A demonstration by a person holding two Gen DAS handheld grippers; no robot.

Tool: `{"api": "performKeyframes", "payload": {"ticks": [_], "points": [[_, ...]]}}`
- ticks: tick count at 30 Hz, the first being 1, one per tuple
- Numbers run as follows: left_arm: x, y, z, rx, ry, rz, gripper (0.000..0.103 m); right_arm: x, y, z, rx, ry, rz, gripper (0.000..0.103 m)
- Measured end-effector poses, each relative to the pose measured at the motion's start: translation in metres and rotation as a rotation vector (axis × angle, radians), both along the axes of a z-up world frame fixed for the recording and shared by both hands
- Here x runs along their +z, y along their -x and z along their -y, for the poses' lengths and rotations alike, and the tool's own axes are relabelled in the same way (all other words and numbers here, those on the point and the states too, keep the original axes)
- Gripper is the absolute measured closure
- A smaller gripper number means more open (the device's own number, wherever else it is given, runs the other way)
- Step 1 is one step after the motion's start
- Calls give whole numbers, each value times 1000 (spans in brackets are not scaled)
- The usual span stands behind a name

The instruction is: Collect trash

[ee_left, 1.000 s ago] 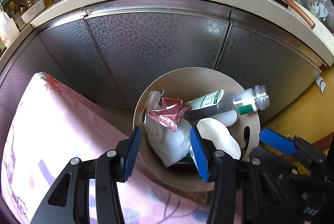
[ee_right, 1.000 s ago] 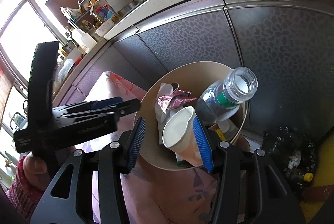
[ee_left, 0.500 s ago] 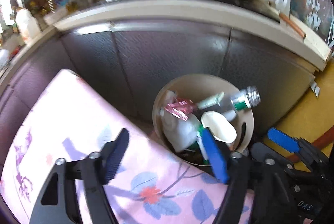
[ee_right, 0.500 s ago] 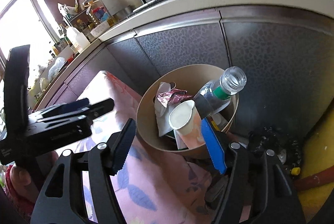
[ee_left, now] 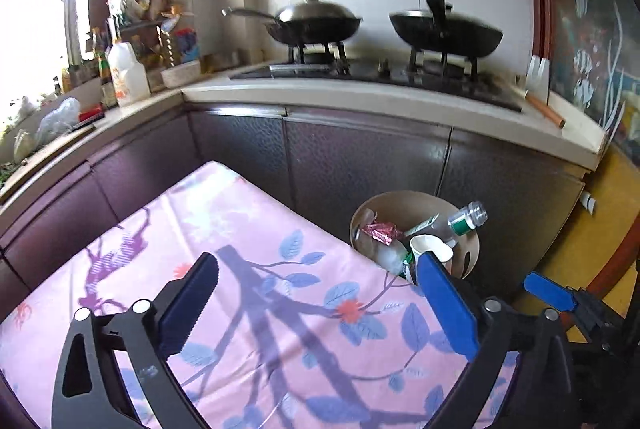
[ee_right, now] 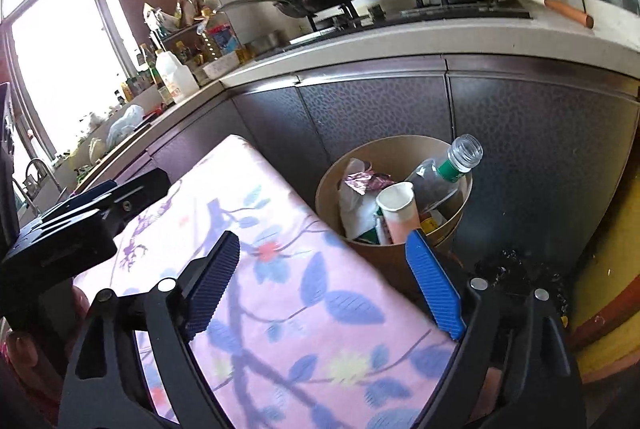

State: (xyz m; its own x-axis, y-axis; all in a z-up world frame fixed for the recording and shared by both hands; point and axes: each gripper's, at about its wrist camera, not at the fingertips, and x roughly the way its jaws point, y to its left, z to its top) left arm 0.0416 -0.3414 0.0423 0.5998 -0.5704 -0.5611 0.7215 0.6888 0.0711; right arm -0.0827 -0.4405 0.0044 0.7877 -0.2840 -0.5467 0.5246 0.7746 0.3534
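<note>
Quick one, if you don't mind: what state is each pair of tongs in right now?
Left tongs: opening wide, nothing between them, above the floral cloth.
Right tongs: opening too, nothing held.

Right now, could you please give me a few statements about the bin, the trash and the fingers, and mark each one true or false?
1. The paper cup sits inside the round trash bin. True.
2. The clear plastic bottle lies on the floral tablecloth. False: it stands tilted in the bin, its open neck poking above the rim.
3. The right gripper holds nothing between its fingers. True: its jaws are opening over the cloth.
4. The left gripper is clamped on the crumpled foil wrapper. False: the wrapper lies in the bin, and those jaws are opening on nothing.
5. Two pans stand on the stove. True.
</note>
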Motion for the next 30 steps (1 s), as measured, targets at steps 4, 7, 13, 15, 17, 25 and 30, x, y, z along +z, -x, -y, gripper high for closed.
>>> {"api": "performKeyframes", "payload": {"ticks": [4,7,13,15,17,25,30], "points": [[18,17,-28,6,44,59,4,17,13,-26,-19,59,20,7],[29,26,-47,15,83,80,4,30,25,-45,-45,112,34,6],[44,39,-82,41,143,94,4,45,48,-77,-115,169,78,6],[48,45,-92,43,164,108,4,49,57,-85,-150,178,103,6],[51,52,-101,45,184,122,4,53,71,-94,-187,180,150,6],[59,77,-133,60,239,159,4,68,92,-123,-204,232,197,6],[60,88,-146,92,245,186,4,74,97,-140,-182,251,209,6]]}}
